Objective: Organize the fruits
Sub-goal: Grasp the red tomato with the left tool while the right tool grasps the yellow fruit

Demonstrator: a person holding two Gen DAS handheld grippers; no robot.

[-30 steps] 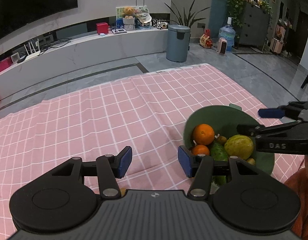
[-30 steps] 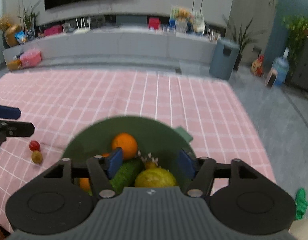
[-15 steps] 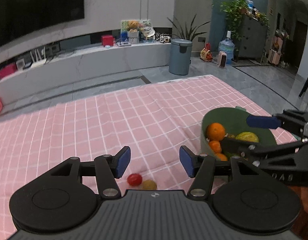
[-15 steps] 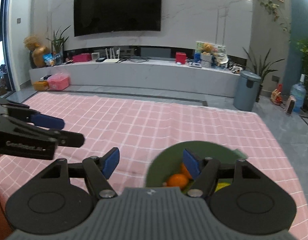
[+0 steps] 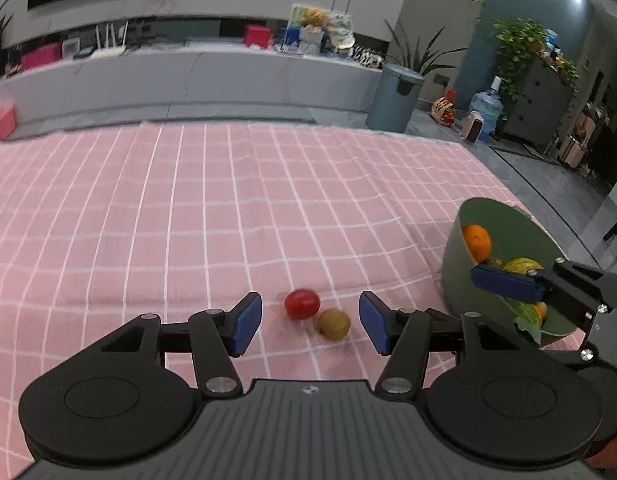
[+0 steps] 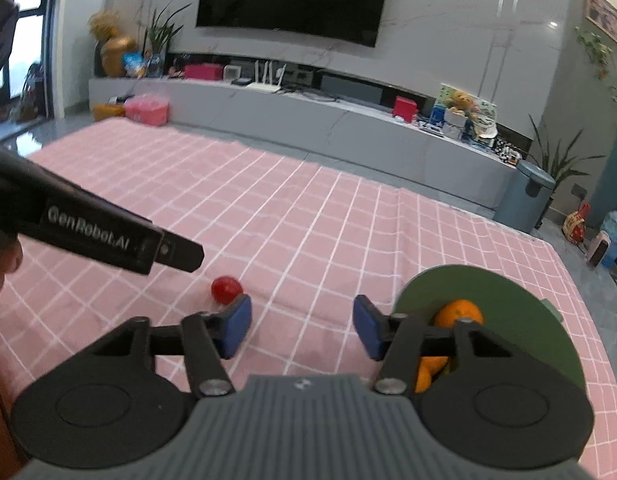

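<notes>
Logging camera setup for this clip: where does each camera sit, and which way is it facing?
Left wrist: on the left gripper, looking down over its open fingers at a red tomato and kiwi on the pink checked cloth; the right gripper enters beside the green bowl.
Right wrist: on the right gripper, facing the TV wall; the left gripper enters.
Shared: tomato, bowl, cloth.
</notes>
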